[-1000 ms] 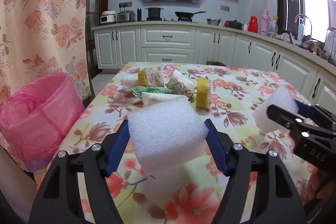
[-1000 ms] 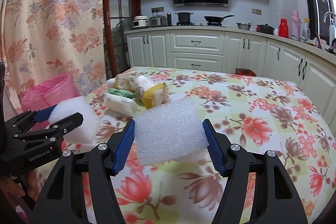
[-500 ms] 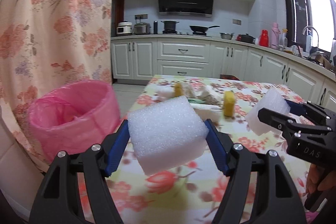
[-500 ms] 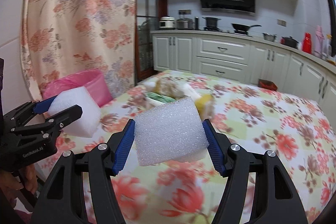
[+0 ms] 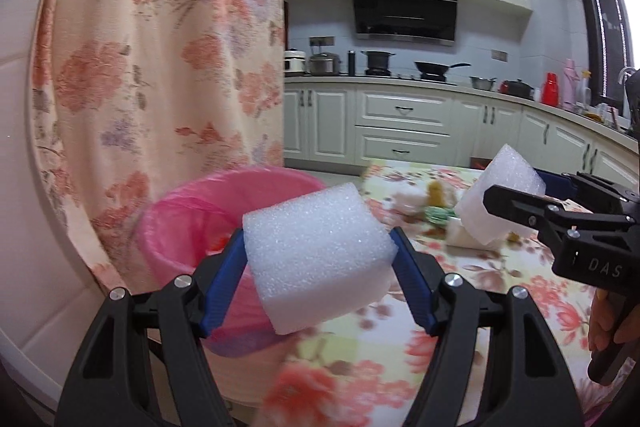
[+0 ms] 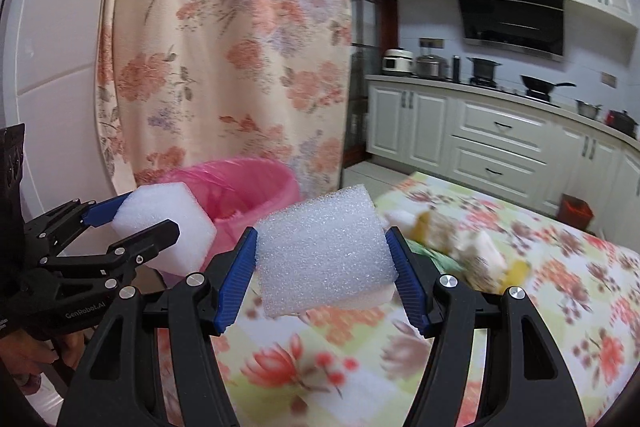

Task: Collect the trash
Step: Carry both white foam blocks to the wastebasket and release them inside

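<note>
- My left gripper [image 5: 318, 259] clamps a white foam block [image 5: 316, 259] between its blue pads [image 5: 224, 283], jaws spread only as wide as the block and pressed to both its sides.
- My right gripper [image 6: 322, 259] grips a second white foam piece [image 6: 324, 251] the same way, its blue pads [image 6: 236, 283] tight against the piece's left and right faces.
- From the left wrist camera, the right gripper [image 5: 516, 205] appears at the right edge with its foam piece [image 5: 498, 203] held above the table.
- From the right wrist camera, the left gripper [image 6: 132, 223] appears at the left edge, carrying its foam block [image 6: 168, 227] just in front of the bin.
- The pink-lined trash bin [image 5: 192, 211] stands beside the table's edge, in front of a floral curtain [image 5: 160, 67]; the left-hand block hangs at the bin's near right rim, partly over the opening.
- In the right wrist view the bin [image 6: 256, 183] sits behind both foam pieces, between them in the frame.
- More trash [image 6: 460, 247] lies in a blurred heap on the flowered tablecloth [image 6: 580, 287], well apart from the bin: white scraps, something yellow, something green.
- White kitchen cabinets [image 5: 400, 123] and a black range hood [image 5: 404, 9] fill the background.
</note>
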A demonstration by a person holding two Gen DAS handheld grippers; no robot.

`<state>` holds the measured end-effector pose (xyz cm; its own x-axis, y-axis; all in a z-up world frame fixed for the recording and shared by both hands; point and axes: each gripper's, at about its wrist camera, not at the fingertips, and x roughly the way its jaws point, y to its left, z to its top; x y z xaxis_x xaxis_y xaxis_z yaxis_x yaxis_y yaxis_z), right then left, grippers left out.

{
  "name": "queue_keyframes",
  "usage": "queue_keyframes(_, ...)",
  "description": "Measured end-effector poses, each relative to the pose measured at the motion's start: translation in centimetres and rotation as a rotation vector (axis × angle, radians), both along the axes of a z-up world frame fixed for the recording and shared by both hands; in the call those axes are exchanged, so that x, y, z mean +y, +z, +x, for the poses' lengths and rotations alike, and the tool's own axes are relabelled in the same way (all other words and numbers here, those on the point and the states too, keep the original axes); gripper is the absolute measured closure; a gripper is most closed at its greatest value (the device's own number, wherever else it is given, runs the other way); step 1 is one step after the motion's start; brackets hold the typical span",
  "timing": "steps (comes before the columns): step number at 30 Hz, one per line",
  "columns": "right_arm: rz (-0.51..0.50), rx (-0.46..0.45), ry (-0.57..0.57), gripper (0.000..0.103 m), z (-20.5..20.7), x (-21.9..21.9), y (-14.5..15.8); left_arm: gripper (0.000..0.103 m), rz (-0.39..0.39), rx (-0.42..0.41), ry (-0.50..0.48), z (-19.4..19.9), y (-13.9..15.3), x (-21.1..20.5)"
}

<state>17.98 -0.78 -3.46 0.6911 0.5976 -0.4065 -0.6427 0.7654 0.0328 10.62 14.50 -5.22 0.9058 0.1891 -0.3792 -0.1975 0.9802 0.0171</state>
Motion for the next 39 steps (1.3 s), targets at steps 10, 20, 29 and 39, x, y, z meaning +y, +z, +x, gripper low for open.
queue_keyframes(10, 0.073, 0.023, 0.126, 0.041, 3.7, 6.8, 2.5, 0.034, 0.003, 0.006, 0.071, 2.8, 2.0, 7.0)
queue_keyframes(20, 0.099, 0.126, 0.193, 0.040, 8.8, 12.2, 1.9, 0.033, 0.015, 0.017, 0.119, 6.1, 1.8, 12.0)
queue_keyframes(29, 0.118, 0.173, 0.202, 0.025, 11.7, 14.7, 1.3, 0.025, -0.002, 0.042, 0.152, 8.0, 0.4, 13.5)
queue_keyframes(39, 0.181, 0.176, 0.157, 0.024, 12.1, 11.2, 1.9, 0.014, 0.041, 0.050, 0.215, 6.4, 0.3, 13.4)
